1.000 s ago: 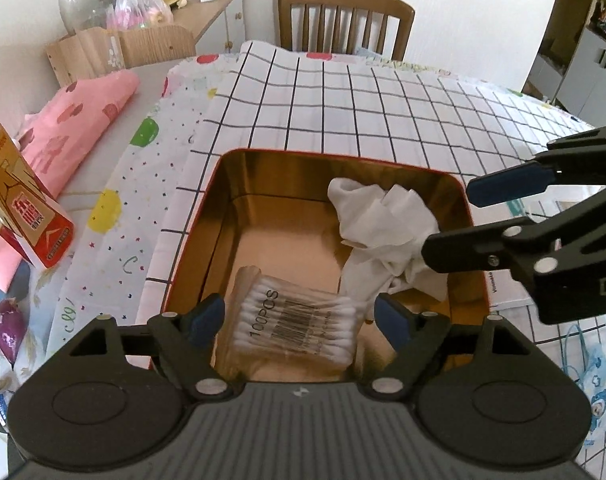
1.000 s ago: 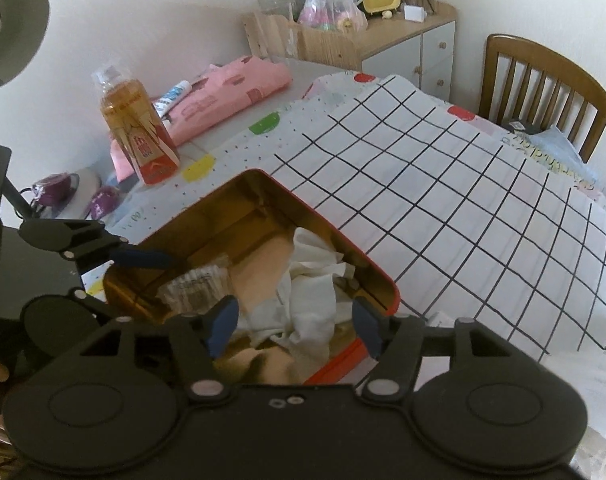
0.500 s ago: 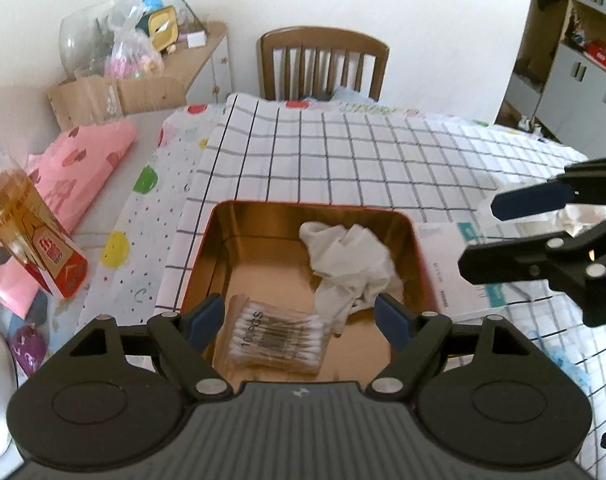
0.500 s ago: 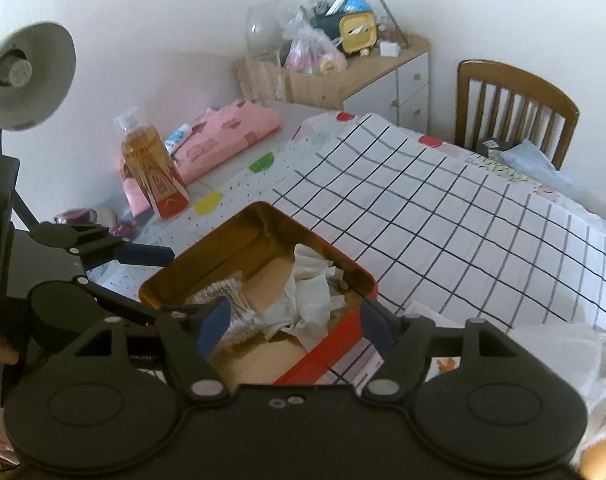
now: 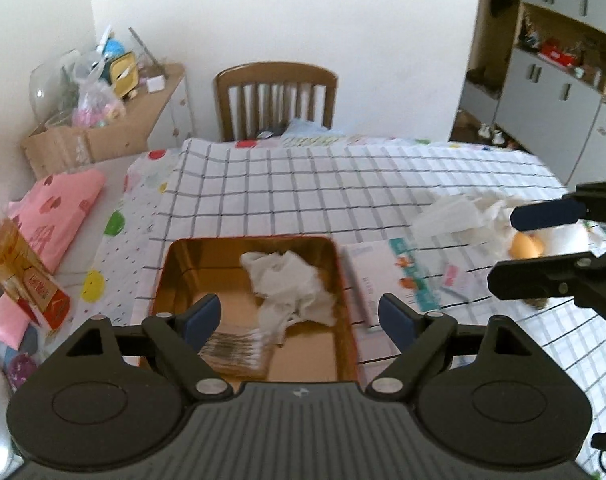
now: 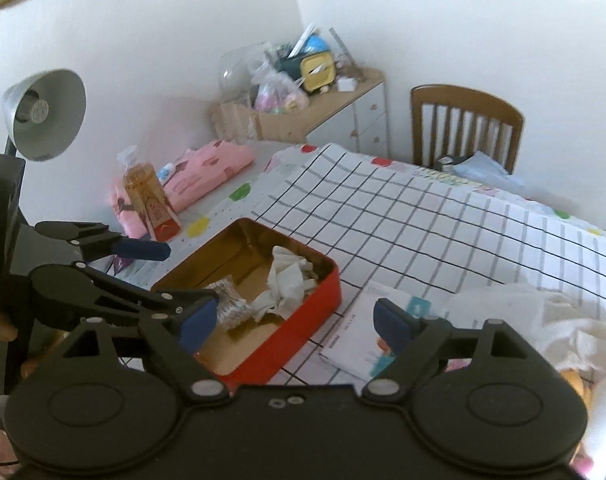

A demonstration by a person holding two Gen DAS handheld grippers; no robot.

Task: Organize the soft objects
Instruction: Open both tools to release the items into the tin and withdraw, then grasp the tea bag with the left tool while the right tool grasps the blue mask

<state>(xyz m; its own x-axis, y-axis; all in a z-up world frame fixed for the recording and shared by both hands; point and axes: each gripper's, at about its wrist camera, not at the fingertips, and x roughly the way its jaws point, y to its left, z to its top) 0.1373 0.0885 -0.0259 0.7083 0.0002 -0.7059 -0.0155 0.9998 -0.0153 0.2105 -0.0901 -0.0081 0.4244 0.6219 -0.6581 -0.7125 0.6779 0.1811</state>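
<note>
Lying crumpled in the gold-lined tin [image 5: 345,296], white cloth [image 5: 291,282]; both tongs wide, empty.

Both black plastic grippers [image 5: 299,316] carry blue-padded jaws and silver pivot screws.

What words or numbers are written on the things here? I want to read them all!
Nothing reads clearly in either view.
Cotton swab pack: print blurred.
Bottle: red label too blurred.
Booklet: one dark word by its edge, too small.
Pink package: red marks, unreadable.
</note>
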